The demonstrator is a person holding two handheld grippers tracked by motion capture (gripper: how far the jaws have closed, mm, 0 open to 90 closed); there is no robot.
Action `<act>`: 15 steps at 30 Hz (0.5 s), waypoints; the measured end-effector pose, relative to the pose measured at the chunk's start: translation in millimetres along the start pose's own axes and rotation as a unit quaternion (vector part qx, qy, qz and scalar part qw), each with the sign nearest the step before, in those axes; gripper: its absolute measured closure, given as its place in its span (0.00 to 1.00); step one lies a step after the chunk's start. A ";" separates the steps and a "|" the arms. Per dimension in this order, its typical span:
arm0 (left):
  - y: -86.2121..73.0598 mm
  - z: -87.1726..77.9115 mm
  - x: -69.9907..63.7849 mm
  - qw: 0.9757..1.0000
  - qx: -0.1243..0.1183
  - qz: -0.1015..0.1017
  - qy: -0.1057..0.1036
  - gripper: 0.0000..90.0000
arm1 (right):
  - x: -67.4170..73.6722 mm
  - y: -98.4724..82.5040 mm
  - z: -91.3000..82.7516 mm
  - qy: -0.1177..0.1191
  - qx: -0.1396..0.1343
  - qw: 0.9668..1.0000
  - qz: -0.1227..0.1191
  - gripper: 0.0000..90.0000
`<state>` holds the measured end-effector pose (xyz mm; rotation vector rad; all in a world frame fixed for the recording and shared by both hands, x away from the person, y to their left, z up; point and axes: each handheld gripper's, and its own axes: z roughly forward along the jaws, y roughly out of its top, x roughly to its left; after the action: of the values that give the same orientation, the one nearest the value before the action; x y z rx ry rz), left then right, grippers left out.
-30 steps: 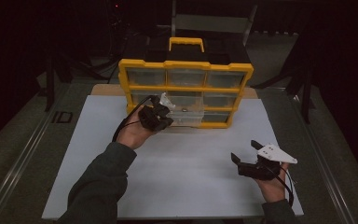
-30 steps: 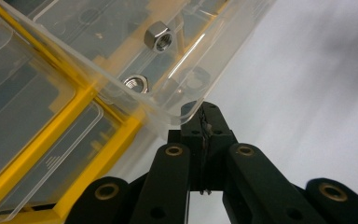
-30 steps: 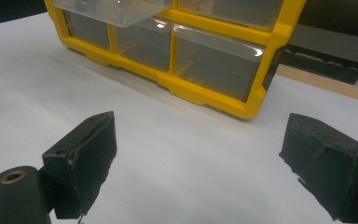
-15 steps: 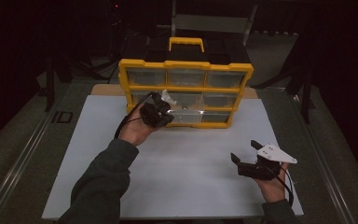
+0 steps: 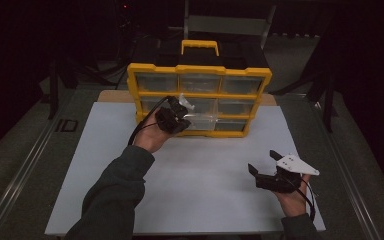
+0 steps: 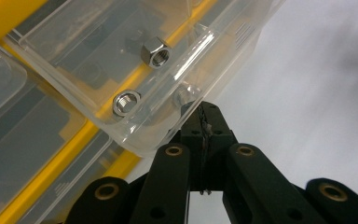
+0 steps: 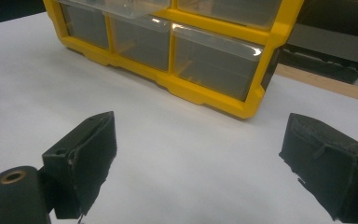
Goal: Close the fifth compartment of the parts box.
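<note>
Clear drawer [image 6: 135, 79], two nuts [image 6: 155, 51] inside

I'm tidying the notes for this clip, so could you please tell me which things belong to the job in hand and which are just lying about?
In the job:
- left gripper, shut on the clear drawer
- hex nuts inside it
- yellow organizer

Just about:
- right gripper, open, idle
- white board

The only legible marking is "ID", in dark letters on the grey desk [image 5: 35, 150] surface left of the white mat [image 5: 190, 190].
</note>
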<state>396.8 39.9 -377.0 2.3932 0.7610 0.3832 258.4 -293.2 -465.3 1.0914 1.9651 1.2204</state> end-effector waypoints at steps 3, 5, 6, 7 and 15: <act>1.0 1.6 1.8 1.000 -0.001 -0.004 0.001 1.00 | -0.1 -0.3 0.4 0.000 0.001 1.000 0.000 0.11; 1.7 2.3 3.4 1.000 0.000 -0.006 0.002 1.00 | -0.3 -0.4 0.6 0.000 0.002 1.000 0.000 0.11; 2.1 2.6 3.8 1.000 0.000 -0.006 0.002 1.00 | -0.3 -0.5 0.8 0.000 0.002 1.000 0.000 0.11; 2.7 2.8 4.0 1.000 0.001 -0.006 0.003 1.00 | -0.2 -0.5 0.8 0.000 0.002 1.000 0.000 0.11; 6.0 4.9 4.0 1.000 0.002 -0.004 0.005 1.00 | -1.5 -0.7 0.4 0.000 0.000 1.000 0.001 0.11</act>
<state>404.6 36.1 -376.8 2.3921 0.7775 0.3917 259.2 -294.4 -466.0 1.0930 1.9658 1.2213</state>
